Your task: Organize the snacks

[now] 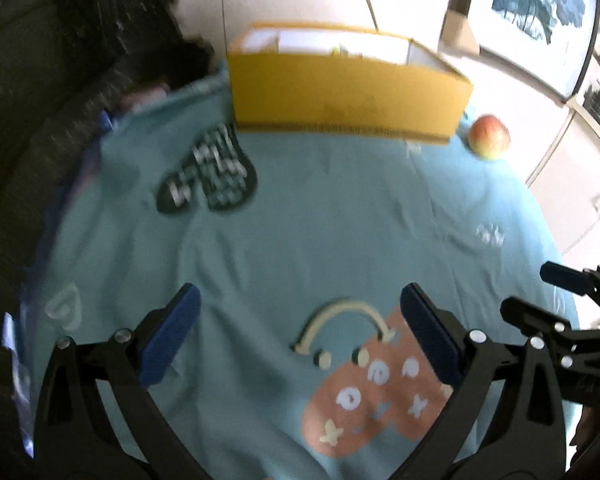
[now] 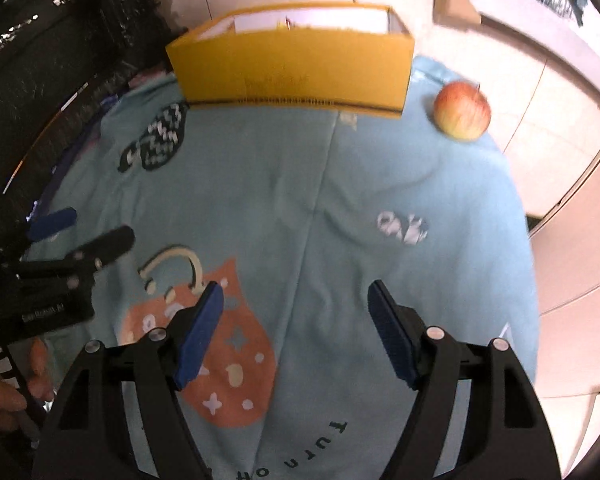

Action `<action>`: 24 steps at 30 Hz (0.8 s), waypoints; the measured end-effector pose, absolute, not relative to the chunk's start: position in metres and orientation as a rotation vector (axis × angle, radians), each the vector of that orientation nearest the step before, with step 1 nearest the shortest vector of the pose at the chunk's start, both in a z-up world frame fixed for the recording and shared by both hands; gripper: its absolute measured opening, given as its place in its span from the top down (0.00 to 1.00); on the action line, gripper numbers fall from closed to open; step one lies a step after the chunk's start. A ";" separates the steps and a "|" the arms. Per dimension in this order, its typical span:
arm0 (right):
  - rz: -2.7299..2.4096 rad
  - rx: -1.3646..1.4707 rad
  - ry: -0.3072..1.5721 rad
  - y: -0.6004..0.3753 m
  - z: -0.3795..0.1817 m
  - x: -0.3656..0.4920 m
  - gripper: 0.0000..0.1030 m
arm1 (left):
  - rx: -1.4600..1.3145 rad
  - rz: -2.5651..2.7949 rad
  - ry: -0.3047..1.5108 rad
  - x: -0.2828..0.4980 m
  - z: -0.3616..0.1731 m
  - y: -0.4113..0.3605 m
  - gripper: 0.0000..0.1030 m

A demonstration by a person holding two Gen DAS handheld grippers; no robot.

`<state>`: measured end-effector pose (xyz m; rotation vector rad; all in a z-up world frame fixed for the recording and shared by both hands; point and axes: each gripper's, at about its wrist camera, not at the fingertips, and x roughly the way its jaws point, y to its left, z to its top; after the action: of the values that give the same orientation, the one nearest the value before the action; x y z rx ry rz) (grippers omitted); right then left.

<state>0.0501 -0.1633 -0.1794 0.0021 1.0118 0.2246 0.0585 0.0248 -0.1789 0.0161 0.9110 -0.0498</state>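
The apple (image 2: pixel 463 111) sat on the blue cloth (image 2: pixel 340 208) at one o'clock from the right gripper (image 2: pixel 296 332), just right of the yellow box (image 2: pixel 292 76). Both the right and the left gripper (image 1: pixel 300 336) were spread and empty. The right hand looked nearer the apple.

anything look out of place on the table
The apple sits loose on the blue cloth, right of the yellow box near the cloth's far right edge. The cloth is wrinkled. Nothing is spilled or damaged.
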 end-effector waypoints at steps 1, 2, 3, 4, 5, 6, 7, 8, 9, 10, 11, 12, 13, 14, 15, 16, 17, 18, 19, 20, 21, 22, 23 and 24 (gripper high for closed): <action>0.217 -0.002 0.986 -0.165 -0.168 0.050 0.27 | 0.018 -0.055 0.879 0.059 -0.167 0.023 0.02; 0.210 -0.006 0.956 -0.167 -0.155 0.051 0.27 | 0.028 -0.062 0.840 0.058 -0.149 0.021 0.02; 0.204 -0.009 0.933 -0.169 -0.145 0.051 0.27 | 0.038 -0.059 0.810 0.058 -0.136 0.019 0.02; 0.191 -0.014 0.902 -0.172 -0.128 0.052 0.27 | 0.050 -0.055 0.773 0.056 -0.118 0.016 0.02; 0.184 -0.013 0.881 -0.174 -0.117 0.052 0.27 | 0.058 -0.057 0.736 0.054 -0.099 0.014 0.02; 0.177 -0.013 0.849 -0.175 -0.100 0.052 0.25 | 0.064 -0.054 0.708 0.052 -0.086 0.012 0.02; 0.169 -0.019 0.829 -0.176 -0.089 0.051 0.21 | 0.078 -0.038 0.676 0.050 -0.071 0.009 0.02; 0.161 -0.026 0.804 -0.177 -0.076 0.049 0.15 | 0.091 -0.022 0.650 0.048 -0.058 0.007 0.02; 0.158 -0.025 0.789 -0.177 -0.068 0.047 0.13 | 0.100 -0.001 0.628 0.044 -0.043 0.005 0.02; 0.158 -0.022 0.768 -0.177 -0.057 0.045 0.09 | 0.100 0.019 0.609 0.041 -0.030 0.004 0.02; 0.158 -0.022 0.753 -0.177 -0.049 0.042 0.07 | 0.094 0.032 0.599 0.037 -0.020 0.003 0.02; 0.159 -0.024 0.734 -0.177 -0.039 0.037 0.06 | 0.090 0.032 0.595 0.034 -0.014 0.004 0.02; 0.161 -0.022 0.723 -0.177 -0.034 0.034 0.03 | 0.082 0.022 0.594 0.029 -0.008 0.005 0.02; 0.162 -0.017 0.716 -0.178 -0.030 0.031 0.01 | 0.072 0.011 0.598 0.027 -0.004 0.006 0.02; 0.162 -0.011 0.711 -0.179 -0.026 0.027 0.01 | 0.060 -0.009 0.606 0.023 -0.001 0.006 0.02; 0.164 0.001 0.714 -0.181 -0.022 0.023 0.01 | 0.052 -0.021 0.613 0.020 0.001 0.007 0.02; 0.166 0.008 0.720 -0.180 -0.021 0.022 0.01 | 0.049 -0.026 0.622 0.017 0.002 0.007 0.02; 0.165 0.016 0.724 -0.181 -0.020 0.020 0.01 | 0.049 -0.022 0.628 0.015 0.003 0.007 0.02; 0.162 0.027 0.726 -0.183 -0.020 0.018 0.01 | 0.052 -0.014 0.630 0.013 0.003 0.007 0.02; 0.155 0.032 0.728 -0.184 -0.019 0.015 0.01 | 0.058 -0.010 0.634 0.011 0.002 0.007 0.02; 0.145 0.035 0.730 -0.186 -0.019 0.013 0.01 | 0.063 -0.010 0.644 0.009 0.002 0.006 0.02; 0.142 0.037 0.732 -0.186 -0.019 0.012 0.01 | 0.065 -0.011 0.652 0.007 0.000 0.007 0.02; 0.138 0.038 0.733 -0.187 -0.019 0.009 0.01 | 0.067 -0.005 0.662 0.005 0.000 0.006 0.02; 0.128 0.035 0.732 -0.187 -0.018 0.007 0.01 | 0.065 -0.002 0.665 0.003 -0.001 0.007 0.02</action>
<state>0.0069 -0.1874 -0.0184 0.0349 0.7321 0.1283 0.0035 0.0067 -0.0006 0.0651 0.6651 -0.0023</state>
